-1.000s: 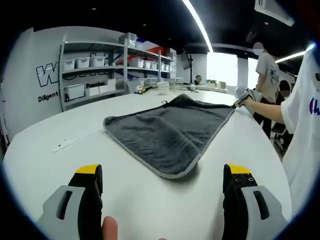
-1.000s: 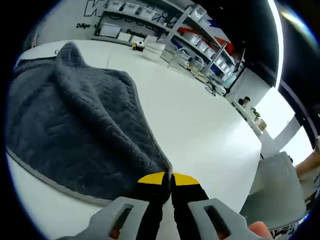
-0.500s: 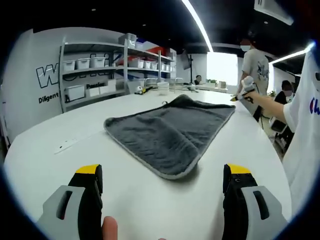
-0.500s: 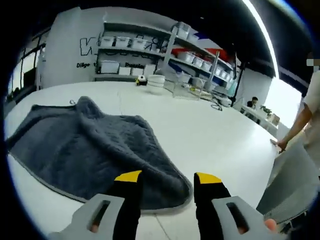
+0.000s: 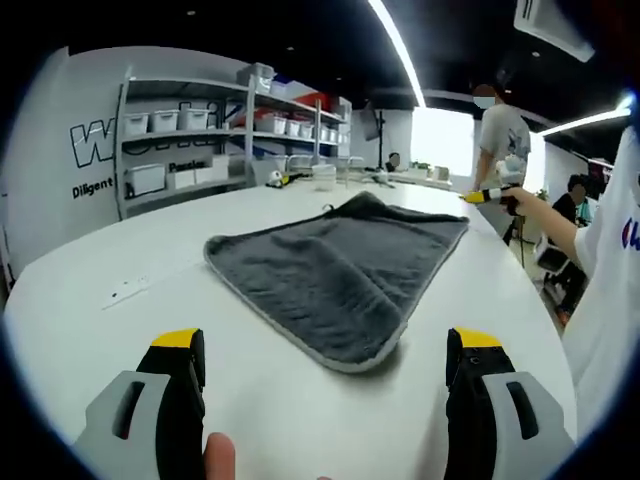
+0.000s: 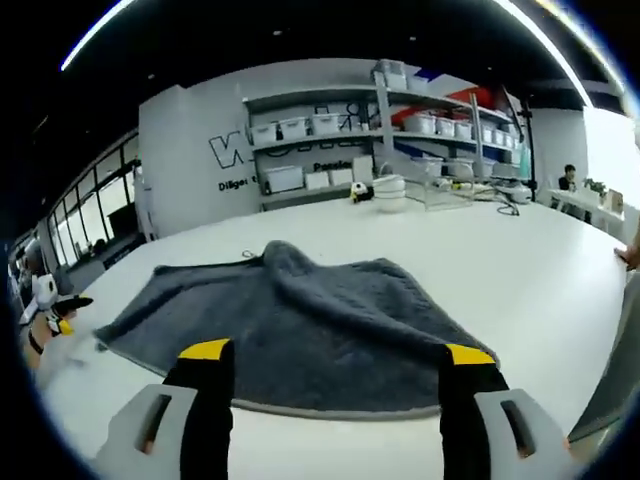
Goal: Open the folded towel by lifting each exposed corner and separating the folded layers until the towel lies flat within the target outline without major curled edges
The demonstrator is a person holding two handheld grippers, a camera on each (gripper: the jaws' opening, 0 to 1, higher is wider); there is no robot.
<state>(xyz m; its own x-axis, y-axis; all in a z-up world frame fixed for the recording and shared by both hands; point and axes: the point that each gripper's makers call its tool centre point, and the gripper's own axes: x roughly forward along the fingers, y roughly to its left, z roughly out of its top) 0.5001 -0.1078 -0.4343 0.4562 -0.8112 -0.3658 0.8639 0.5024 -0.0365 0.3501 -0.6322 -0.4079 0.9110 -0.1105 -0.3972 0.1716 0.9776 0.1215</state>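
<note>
With both grippers, left [image 5: 325,365] and right [image 6: 335,375], spread wide and empty above the table [image 5: 120,330], we should next pinch the raised hump of the towel [image 6: 290,320] low and draw it outward slowly.

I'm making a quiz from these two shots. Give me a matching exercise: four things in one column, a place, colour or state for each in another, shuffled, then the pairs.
Things:
1. towel
2. left tool
3. shelves
4. table

Descriptions:
A. white, bare around the cloth
B. against the far wall, holding white bins
C. dark grey, spread out with one raised bump
D. open, held short of the cloth's near edge

Pairs: 1-C, 2-D, 3-B, 4-A

The right tool is open too, held at the towel's edge.
</note>
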